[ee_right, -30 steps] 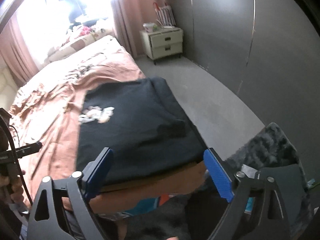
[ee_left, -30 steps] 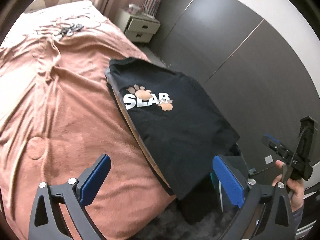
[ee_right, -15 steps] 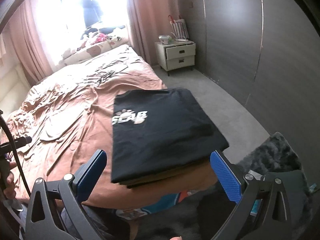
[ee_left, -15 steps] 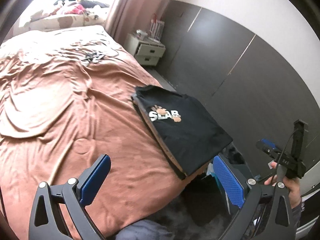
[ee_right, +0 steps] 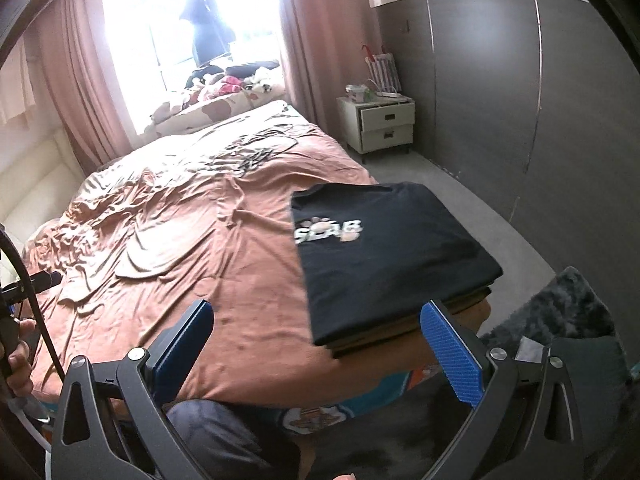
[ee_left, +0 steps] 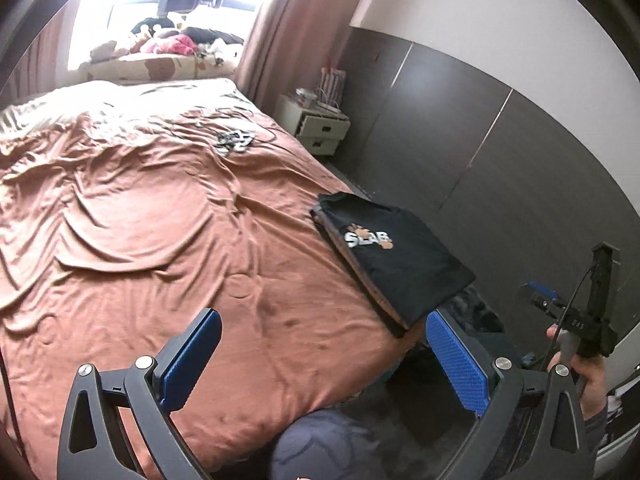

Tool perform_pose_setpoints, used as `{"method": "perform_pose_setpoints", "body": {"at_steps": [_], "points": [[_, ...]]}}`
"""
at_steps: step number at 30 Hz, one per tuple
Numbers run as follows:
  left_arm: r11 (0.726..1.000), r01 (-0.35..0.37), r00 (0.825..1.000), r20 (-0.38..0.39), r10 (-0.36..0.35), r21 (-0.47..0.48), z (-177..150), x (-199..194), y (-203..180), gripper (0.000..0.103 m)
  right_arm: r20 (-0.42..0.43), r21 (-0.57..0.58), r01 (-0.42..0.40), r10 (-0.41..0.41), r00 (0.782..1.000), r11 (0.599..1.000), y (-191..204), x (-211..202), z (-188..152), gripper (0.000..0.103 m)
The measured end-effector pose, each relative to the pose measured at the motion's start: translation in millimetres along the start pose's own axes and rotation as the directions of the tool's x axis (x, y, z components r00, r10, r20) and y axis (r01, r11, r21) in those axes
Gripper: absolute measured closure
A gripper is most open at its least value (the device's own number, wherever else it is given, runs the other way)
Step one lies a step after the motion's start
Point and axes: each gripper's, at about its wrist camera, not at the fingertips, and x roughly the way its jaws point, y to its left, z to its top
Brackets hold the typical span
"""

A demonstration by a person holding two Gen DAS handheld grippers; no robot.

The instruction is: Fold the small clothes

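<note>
since one second ago both grippers have pulled back and up from the folded shirt, so the shirt now looks smaller and more of the bed is visible in both views.

the left gripper (ee_left: 320, 356) has its blue fingers (ee_left: 192, 354) spread wide and holds nothing; between them only the bedcover shows. the right gripper (ee_right: 316, 354) is the same, its fingers (ee_right: 450, 354) wide apart and empty, with the near corner of the shirt just beyond the right pad. in the left view the right gripper is also visible from outside, held in the person's hand (ee_left: 588, 372) at about 3 o'clock.

the black shirt (ee_right: 384, 256) lies folded in a flat rectangle, white letters and paw prints up, at the corner of the bed (ee_left: 140, 240) near its right edge, at 1 o'clock from the left gripper. it seems to rest on some other folded pieces, brown edges showing under it. further away are a nightstand (ee_right: 384, 128) at 1 o'clock, the dark wardrobe wall (ee_right: 520, 100), the pink curtain (ee_right: 320, 40) and a dark rug (ee_right: 560, 312) on the floor.

i judge this shirt is finished and the step now is to go for the next small garment. to do it well, keep both grippers high enough not to catch the pile, do not drag across its near corner, and keep the fingers wide until they are over the new cloth. where the next garment lies i cannot tell.
</note>
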Motion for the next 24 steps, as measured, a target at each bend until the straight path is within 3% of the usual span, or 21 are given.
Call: {"method": "perform_pose_setpoints", "body": {"at_steps": [12, 24], "points": [[0.995, -0.1, 0.991, 0.094, 0.097, 0.023, -31, -72, 33, 0.0, 0.067, -0.023, -0.01, 0.012, 0.998, 1.0, 54, -7, -28, 0.0], [0.979, -0.201, 0.965, 0.173, 0.195, 0.016, -76, -126, 46, 0.0, 0.099, -0.049, -0.028, 0.032, 0.995, 0.998, 85, -6, -60, 0.0]]}}
